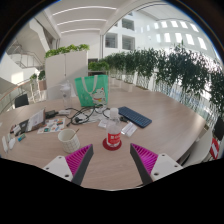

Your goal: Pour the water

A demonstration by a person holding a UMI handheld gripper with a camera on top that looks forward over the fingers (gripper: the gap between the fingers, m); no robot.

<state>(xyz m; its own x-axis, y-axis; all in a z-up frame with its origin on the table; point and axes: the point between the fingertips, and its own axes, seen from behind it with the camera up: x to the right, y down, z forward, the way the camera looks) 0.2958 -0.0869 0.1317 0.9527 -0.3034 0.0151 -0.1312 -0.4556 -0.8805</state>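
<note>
My gripper (pixel 112 164) hangs open above the wooden table (pixel 160 120), its two pink pads (pixel 80 160) spread wide with nothing between them. Just ahead of the fingers stands a small red bottle or can (pixel 113 139) on a round red coaster. To its left, beyond the left finger, sits a white cup (pixel 68 139).
A dark flat notebook or tablet (pixel 135 118) lies beyond the bottle. A green stand or bag (pixel 91 90) rises at the table's far side. Clutter of cables and small items (pixel 40 120) covers the left part. A row of potted plants (pixel 165 68) lines the right.
</note>
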